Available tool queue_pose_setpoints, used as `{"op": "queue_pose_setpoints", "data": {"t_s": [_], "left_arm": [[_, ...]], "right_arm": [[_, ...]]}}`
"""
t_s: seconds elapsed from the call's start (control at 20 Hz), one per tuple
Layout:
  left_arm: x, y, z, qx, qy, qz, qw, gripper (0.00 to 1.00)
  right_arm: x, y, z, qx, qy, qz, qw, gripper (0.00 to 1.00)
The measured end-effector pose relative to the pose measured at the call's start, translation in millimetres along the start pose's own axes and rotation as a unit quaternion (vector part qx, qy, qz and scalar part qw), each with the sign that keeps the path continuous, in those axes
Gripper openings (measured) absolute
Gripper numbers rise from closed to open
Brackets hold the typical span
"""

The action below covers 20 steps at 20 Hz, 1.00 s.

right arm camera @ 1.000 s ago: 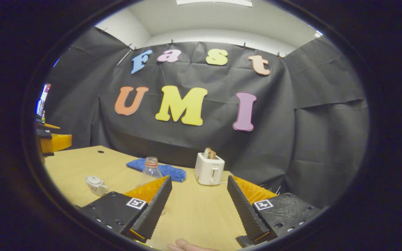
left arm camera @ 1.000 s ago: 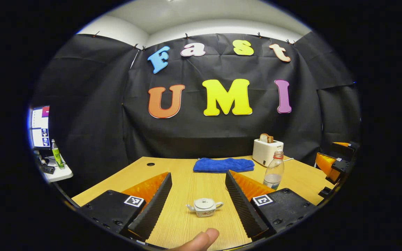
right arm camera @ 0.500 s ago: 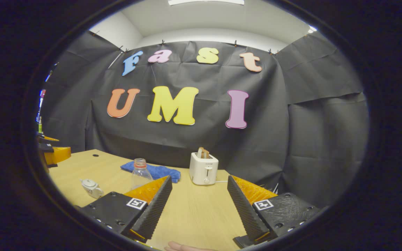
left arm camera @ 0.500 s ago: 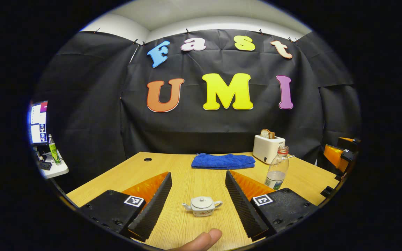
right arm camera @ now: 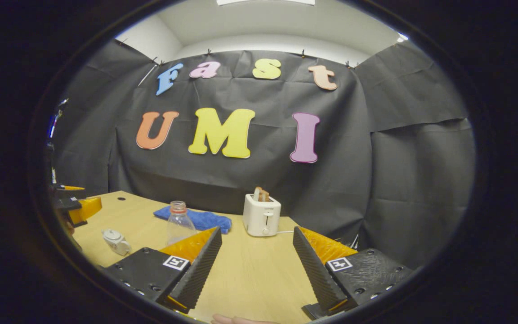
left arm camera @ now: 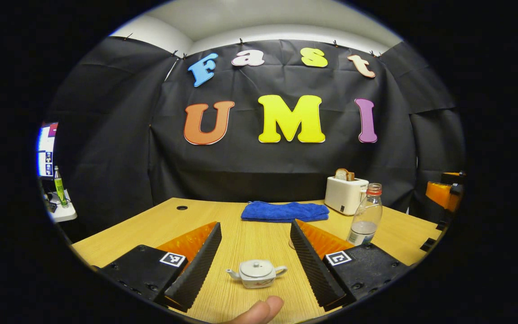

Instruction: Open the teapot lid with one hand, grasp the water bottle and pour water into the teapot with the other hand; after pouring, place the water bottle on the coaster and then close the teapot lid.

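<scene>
While the small white ceramic teapot (left arm camera: 257, 273) is framed between the spread fingers of the left gripper (left arm camera: 256, 261), its lid must be approached and pinched.

Left gripper (left arm camera: 254, 252) and right gripper (right arm camera: 254, 254): ribbed wedge fingers (left arm camera: 198, 265), black screwed blocks with square tag markers (left arm camera: 172, 259); bare fingertip, probably a thumb (left arm camera: 261, 311), at bottom.

The left gripper view looks level along the surface (left arm camera: 160, 225) toward the far wall, with the teapot (left arm camera: 256, 273) near, between its jaws. The right gripper view looks from farther right, facing the same wall. Both share the teapot (right arm camera: 116, 240), bottle (right arm camera: 178, 223), towel (right arm camera: 200, 219) and toaster (right arm camera: 261, 215).
</scene>
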State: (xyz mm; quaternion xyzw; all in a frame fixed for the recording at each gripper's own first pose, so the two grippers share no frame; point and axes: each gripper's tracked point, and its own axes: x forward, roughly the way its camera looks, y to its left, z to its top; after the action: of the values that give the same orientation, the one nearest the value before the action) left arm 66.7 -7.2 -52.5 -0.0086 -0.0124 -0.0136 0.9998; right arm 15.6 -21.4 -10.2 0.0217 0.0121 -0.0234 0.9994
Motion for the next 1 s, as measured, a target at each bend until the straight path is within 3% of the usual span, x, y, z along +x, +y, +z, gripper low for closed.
{"op": "queue_pose_setpoints", "data": {"t_s": [0.25,0.5,0.6,0.75,1.0], "left_arm": [[18,-2,-37,0.009,0.032,-0.005,0.999,0.97],[28,-10,-61,0.012,0.049,-0.025,0.998,0.87],[34,-11,-65,0.022,0.049,-0.026,0.998,0.77],[40,-8,-86,0.018,0.085,-0.022,0.996,0.4],[41,-5,-88,0.01,0.087,-0.016,0.996,0.35]], "right_arm": [[-1,2,-1,-0.012,-0.006,-0.002,1.0,0.98],[0,7,-3,-0.016,-0.002,0.002,1.0,0.98],[1,11,-6,-0.017,0.001,0.005,1.0,0.98],[3,17,-11,-0.02,0.007,0.011,1.0,0.95],[3,23,-12,-0.032,0.006,0.015,0.999,0.95]]}}
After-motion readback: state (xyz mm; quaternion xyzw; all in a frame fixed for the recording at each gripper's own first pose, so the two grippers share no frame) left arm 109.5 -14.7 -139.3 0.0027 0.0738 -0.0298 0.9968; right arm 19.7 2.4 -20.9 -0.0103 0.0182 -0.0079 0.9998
